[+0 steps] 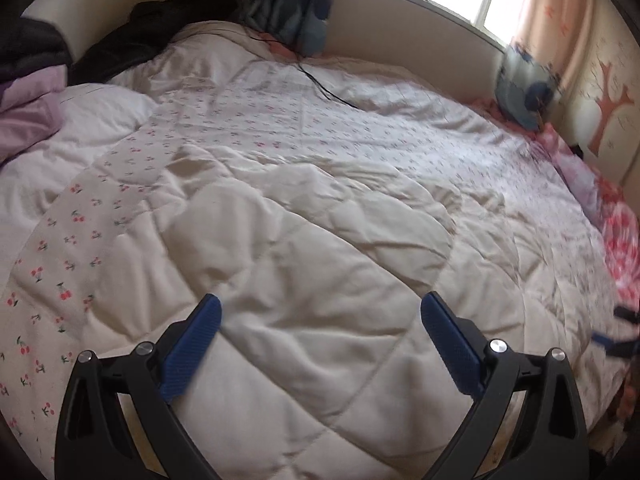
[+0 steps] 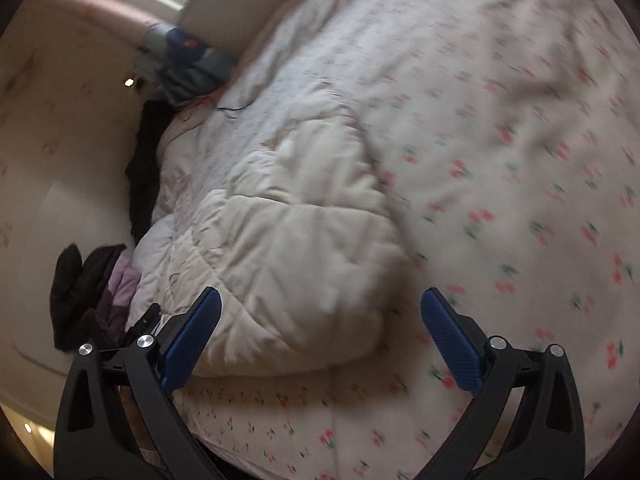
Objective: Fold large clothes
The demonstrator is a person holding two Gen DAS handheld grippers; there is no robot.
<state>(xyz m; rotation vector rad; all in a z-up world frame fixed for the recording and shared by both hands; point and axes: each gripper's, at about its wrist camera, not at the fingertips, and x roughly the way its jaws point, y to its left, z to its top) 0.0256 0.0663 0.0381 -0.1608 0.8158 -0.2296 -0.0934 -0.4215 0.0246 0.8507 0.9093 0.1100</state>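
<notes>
A large quilted comforter (image 1: 304,216) covers the bed, cream on one side and white with small red cherries on the other. In the left wrist view a cream flap lies folded over the cherry-print side. My left gripper (image 1: 320,312) hovers open above that cream flap, nothing between its blue pads (image 1: 192,348). In the right wrist view the folded cream part (image 2: 288,248) forms a thick rounded roll on the cherry print (image 2: 520,184). My right gripper (image 2: 320,308) is open just above the roll's near end, holding nothing. This view is motion-blurred.
Dark clothes (image 1: 168,20) and a lilac garment (image 1: 28,112) lie at the bed's far left. A black cable (image 1: 320,84) trails over the comforter. A blue patterned pillow (image 1: 524,92) sits by the headboard (image 1: 408,28). A pink floral sheet (image 1: 620,240) shows at the right edge.
</notes>
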